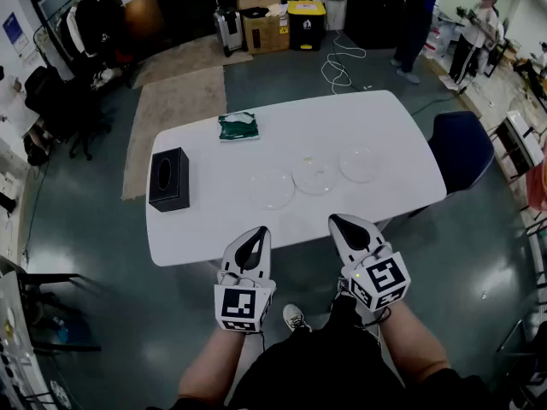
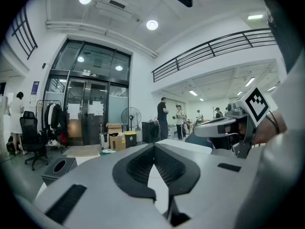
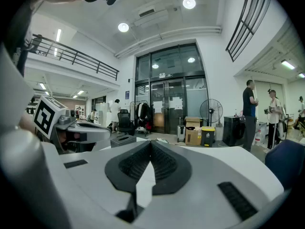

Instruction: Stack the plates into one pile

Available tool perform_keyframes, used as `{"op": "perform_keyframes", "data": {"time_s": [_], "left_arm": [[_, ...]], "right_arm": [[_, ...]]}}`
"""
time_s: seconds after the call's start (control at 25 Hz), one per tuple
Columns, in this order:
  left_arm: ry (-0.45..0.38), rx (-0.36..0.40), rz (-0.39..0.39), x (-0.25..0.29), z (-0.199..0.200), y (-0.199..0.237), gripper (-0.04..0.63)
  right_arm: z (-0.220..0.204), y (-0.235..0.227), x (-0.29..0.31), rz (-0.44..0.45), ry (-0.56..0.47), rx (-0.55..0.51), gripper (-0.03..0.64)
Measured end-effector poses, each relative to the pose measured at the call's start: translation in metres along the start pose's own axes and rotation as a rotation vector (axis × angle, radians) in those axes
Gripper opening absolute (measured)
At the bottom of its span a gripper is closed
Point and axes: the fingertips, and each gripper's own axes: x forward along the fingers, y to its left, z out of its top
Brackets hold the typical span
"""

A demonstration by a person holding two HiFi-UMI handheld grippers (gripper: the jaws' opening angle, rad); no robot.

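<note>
Three clear glass plates lie in a row on the white table (image 1: pixel 214 220): the left plate (image 1: pixel 271 190), the middle plate (image 1: pixel 315 176) and the right plate (image 1: pixel 360 163). They sit side by side, apart from one another. My left gripper (image 1: pixel 255 237) hangs at the table's near edge, shut and empty. Beside it my right gripper (image 1: pixel 344 225) is shut too, with nothing between its jaws. In the left gripper view my left gripper (image 2: pixel 154 146) has its tips meeting; in the right gripper view so does my right gripper (image 3: pixel 150 143). Neither gripper view shows the plates.
A black tissue box (image 1: pixel 169 178) stands at the table's left end, and a green packet (image 1: pixel 238 125) lies near the far edge. A dark blue chair (image 1: pixel 464 148) is at the right. Cardboard boxes (image 1: pixel 265 24) and a yellow-lidded bin (image 1: pixel 306 24) stand beyond. People stand at the back right.
</note>
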Motion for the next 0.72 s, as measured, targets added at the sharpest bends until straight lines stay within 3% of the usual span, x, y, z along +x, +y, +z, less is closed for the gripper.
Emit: {"op": "perform_keyframes", "data": {"time_s": [0.72], "left_arm": [[-0.013,-0.015,-0.012,0.008,0.007,-0.008,0.02]], "right_arm": [[0.015,-0.017,-0.007,0.023,-0.058,0.041,0.018]]}}
